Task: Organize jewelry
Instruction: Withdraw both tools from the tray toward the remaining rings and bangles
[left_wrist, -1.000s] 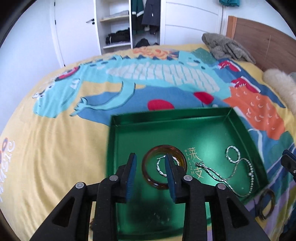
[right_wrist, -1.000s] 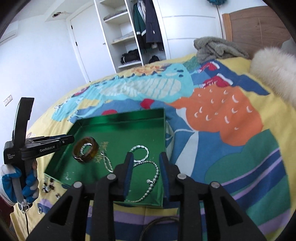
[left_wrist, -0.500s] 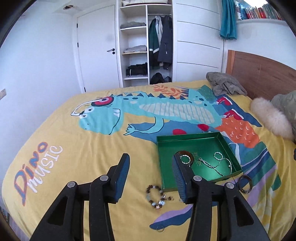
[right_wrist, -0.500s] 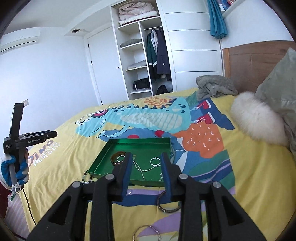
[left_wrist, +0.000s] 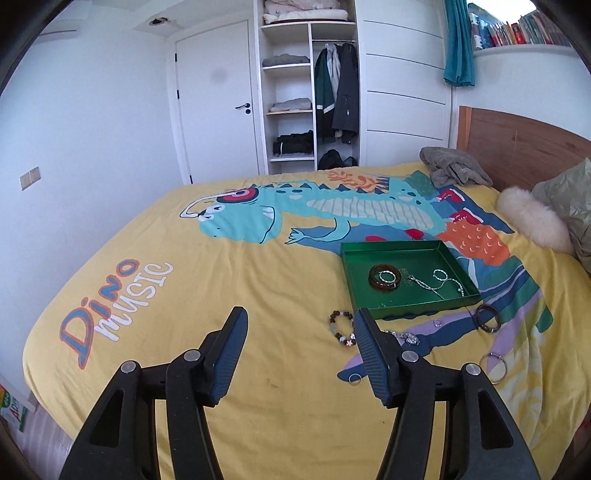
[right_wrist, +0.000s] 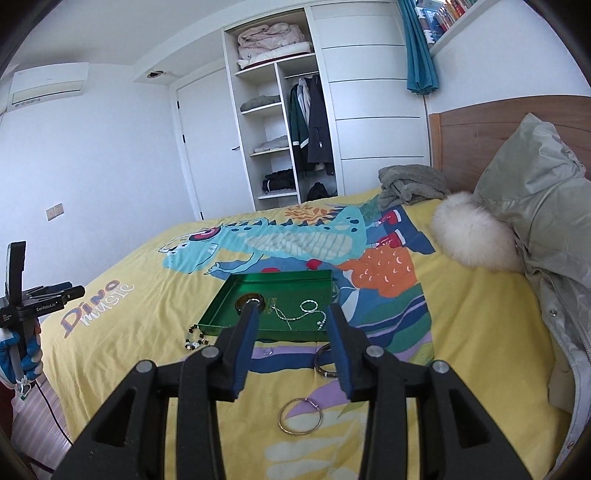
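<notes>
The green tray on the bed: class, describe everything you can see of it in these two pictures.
The green tray is a shallow, square, open box with low upright walls and a glossy, metallic-looking finish, its floor printed with pale gold characters. It lies flat on the yellow dinosaur bedspread. Inside rest a brown bangle with a small silver ring within it, and a silver chain. A beaded bracelet and a dark bangle lie outside on the bedspread. Neither gripper touches it.

Left gripper (left_wrist: 299, 328) held raised above the bed (left_wrist: 229, 280), jaws spread wide, nothing held, right gripper (right_wrist: 291, 325) likewise held above the bed, jaws parted, empty, left gloved hand (right_wrist: 20, 354) seen wrapped around its handle.
</notes>
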